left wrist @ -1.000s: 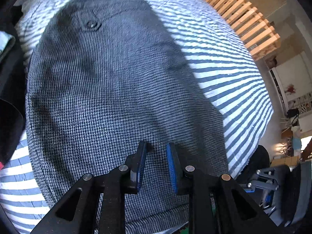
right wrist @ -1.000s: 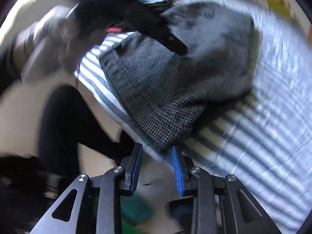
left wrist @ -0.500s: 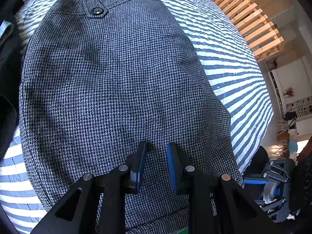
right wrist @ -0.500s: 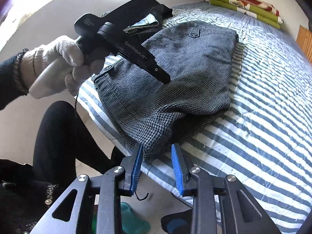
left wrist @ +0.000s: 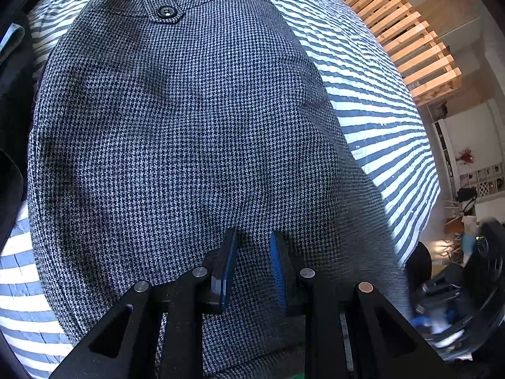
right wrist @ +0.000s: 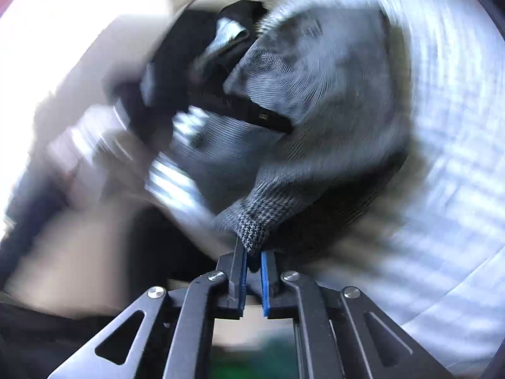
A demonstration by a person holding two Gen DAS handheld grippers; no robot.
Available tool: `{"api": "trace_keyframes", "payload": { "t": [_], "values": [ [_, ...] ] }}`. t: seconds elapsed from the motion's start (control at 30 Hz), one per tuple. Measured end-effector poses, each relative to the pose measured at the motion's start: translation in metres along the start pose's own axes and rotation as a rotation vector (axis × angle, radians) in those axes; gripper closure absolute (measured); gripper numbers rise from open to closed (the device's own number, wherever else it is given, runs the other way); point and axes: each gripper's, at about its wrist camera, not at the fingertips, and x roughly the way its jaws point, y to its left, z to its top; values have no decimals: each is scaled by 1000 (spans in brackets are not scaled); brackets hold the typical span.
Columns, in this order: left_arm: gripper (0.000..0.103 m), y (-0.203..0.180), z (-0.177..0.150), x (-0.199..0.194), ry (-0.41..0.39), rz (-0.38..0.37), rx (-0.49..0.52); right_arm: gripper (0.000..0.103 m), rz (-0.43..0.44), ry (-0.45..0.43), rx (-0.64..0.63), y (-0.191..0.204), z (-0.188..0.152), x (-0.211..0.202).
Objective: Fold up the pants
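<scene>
Grey houndstooth pants [left wrist: 189, 132] lie spread on the striped bed cover, a buttoned pocket flap [left wrist: 164, 12] at the far end. My left gripper [left wrist: 252, 246] hovers just over the near part of the cloth, open, with nothing between its blue pads. The right wrist view is heavily blurred. There my right gripper [right wrist: 252, 252] is shut on a corner of the pants [right wrist: 252, 230], which rises in a peak toward the jaws. The left gripper's black body [right wrist: 252, 113] shows over the cloth in that view.
The blue and white striped bed cover [left wrist: 378, 126] extends to the right, with a wooden slatted frame [left wrist: 410, 31] beyond. Dark clothing [left wrist: 9, 94] lies along the left edge. A gloved hand [right wrist: 85, 145] appears blurred at left in the right wrist view.
My right gripper has shut on the near corner of the pants and is moving fast, lifting it. My left gripper has dropped closer to the cloth and stays open.
</scene>
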Motion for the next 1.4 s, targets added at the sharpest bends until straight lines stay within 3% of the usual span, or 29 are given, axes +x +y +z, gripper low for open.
{"api": "trace_keyframes", "payload": {
  "t": [0.03, 0.1, 0.13, 0.2, 0.27, 0.33, 0.43, 0.5, 0.6, 0.63, 0.7, 0.77, 0.87, 0.97, 1.07, 1.13, 1.23, 1.27, 1.37, 1.4],
  "values": [
    [80, 0, -1, 1, -2, -3, 1, 98, 156, -18, 139, -14, 1, -9],
    [80, 1, -2, 1, -3, -11, -1, 98, 232, -36, 227, -26, -3, -13],
    [80, 3, -2, 1, -2, -16, -5, 98, 209, -27, 228, -28, -5, -9],
    [80, 5, -3, -2, -6, -14, -7, 98, 33, 29, 155, -26, -14, 7],
    [80, 5, -8, -10, -23, 9, 9, 97, -36, 152, 120, -25, -24, 27],
    [80, 0, -18, -27, -67, 0, 31, 96, -69, 174, 75, -19, -27, 26],
    [80, -15, -43, -41, -100, -64, 78, 95, -76, 103, -22, 0, -17, -5],
    [80, -29, -63, -33, -88, -30, 132, 95, -87, 13, -37, 7, -2, -25],
    [80, -27, -86, -11, -17, 21, 148, 95, -255, -127, -107, 24, 31, -41],
    [80, -25, -93, -12, -42, 18, 153, 95, -302, -147, -134, 30, 42, -41],
    [80, -23, -93, -20, -29, 13, 131, 95, -287, -162, -131, 36, 62, -37],
    [79, -26, -86, -42, -101, 39, 136, 95, -365, -165, -127, 39, 79, -20],
    [77, -27, -67, -70, -203, 139, 176, 95, -450, -90, -131, 28, 99, 19],
    [65, -5, -41, -75, -217, 126, 101, 95, -451, -23, -96, 11, 105, 40],
    [64, 33, -21, -62, -195, 146, 15, 95, -477, 10, -95, 6, 104, 55],
    [68, 59, -16, -50, -158, 215, -30, 94, -470, 40, -87, 4, 101, 60],
    [76, 94, -24, -59, -169, 92, -155, 94, -472, 100, -102, -1, 102, 74],
    [76, 97, -23, -63, -166, 82, -165, 94, -462, 105, -104, -1, 103, 72],
    [69, 85, -19, -85, -205, 154, -94, 94, -402, 83, -67, -2, 106, 51],
    [58, 84, -15, -94, -227, 152, -82, 93, -394, 54, -63, -2, 108, 41]
  ]
}}
